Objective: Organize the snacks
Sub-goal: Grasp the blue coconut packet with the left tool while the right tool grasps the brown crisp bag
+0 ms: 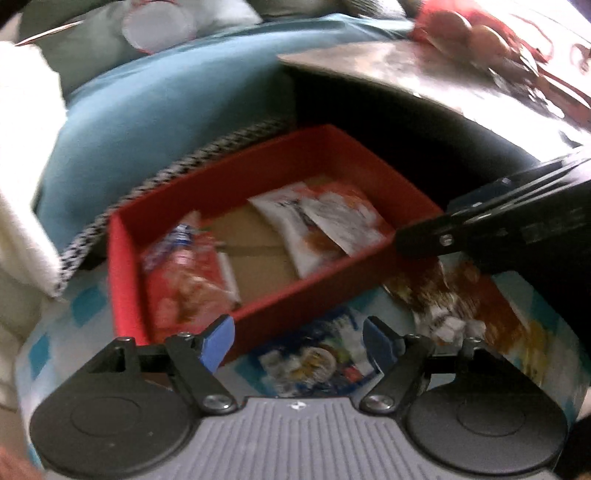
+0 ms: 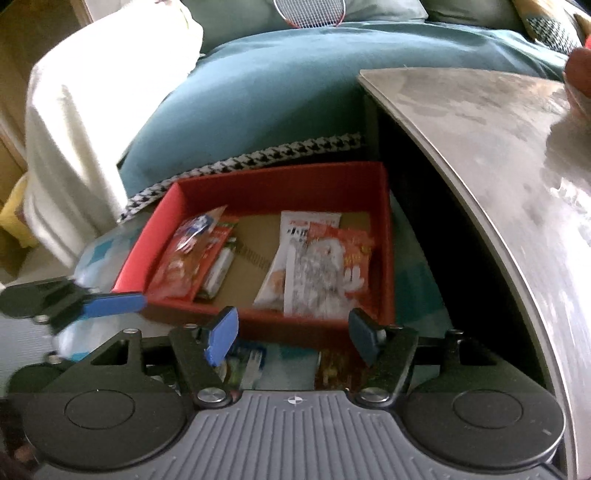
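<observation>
A red cardboard box (image 2: 280,181) holds several snack packets: a red one (image 2: 184,266) at its left, a white-and-orange one (image 2: 291,236) and a red-and-silver one (image 2: 332,269) at its right. My right gripper (image 2: 295,336) is open over the box's near wall with nothing between its fingers. In the left wrist view my left gripper (image 1: 299,343) is open too and holds nothing. It hovers above a blue-and-white packet (image 1: 314,365) lying outside the red box (image 1: 125,258). A brown-orange packet (image 1: 454,295) lies to its right.
A grey metal tabletop (image 2: 480,147) overhangs on the right. A teal cushion (image 2: 258,92) with houndstooth trim lies behind the box, with white cloth (image 2: 74,147) at the left and a racket (image 2: 310,11) at the top. A blue finger (image 2: 110,304) of my left gripper reaches in from the left.
</observation>
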Available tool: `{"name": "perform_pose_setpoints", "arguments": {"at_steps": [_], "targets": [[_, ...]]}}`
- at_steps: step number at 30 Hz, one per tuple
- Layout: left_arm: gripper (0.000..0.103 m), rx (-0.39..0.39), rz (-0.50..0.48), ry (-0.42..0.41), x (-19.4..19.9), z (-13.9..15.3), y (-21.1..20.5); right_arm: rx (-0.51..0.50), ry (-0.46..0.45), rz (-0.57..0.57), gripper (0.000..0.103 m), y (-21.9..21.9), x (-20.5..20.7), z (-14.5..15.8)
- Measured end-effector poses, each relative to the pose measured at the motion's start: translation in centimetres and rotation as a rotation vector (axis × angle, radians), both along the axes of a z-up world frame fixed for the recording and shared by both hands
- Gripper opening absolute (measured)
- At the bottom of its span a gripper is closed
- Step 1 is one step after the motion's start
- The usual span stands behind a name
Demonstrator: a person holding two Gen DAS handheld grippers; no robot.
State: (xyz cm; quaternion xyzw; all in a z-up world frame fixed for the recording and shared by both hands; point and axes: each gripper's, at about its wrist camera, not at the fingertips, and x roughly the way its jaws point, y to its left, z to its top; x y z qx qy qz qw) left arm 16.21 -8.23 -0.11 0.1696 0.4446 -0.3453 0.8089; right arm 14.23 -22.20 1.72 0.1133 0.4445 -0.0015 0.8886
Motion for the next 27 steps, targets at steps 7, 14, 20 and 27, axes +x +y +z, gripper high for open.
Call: {"name": "perform_pose_setpoints", "arguments": {"at_steps": [7, 14, 20, 27], "targets": [[0.072, -0.012, -0.073, 0.111, 1.2, -3.3, -1.8, 0.083, 0.04, -0.041, 0.081, -2.2, -1.8, -1.0], [0.076, 0.03, -0.142, 0.135, 1.0, -6.1, -3.5, 0.106, 0.109, -0.07, 0.082, -3.3, -1.7, -3.1], [0.081, 0.067, -0.168, 0.127, -1.5, -6.2, -2.9, 0.133, 0.109, -0.082, 0.088, -4.3, -1.8, -3.1], [0.082, 0.093, -0.172, 0.155, -5.1, -5.8, -1.2, 0.133, 0.142, -0.068, 0.088, -3.7, -1.9, -4.0]]}}
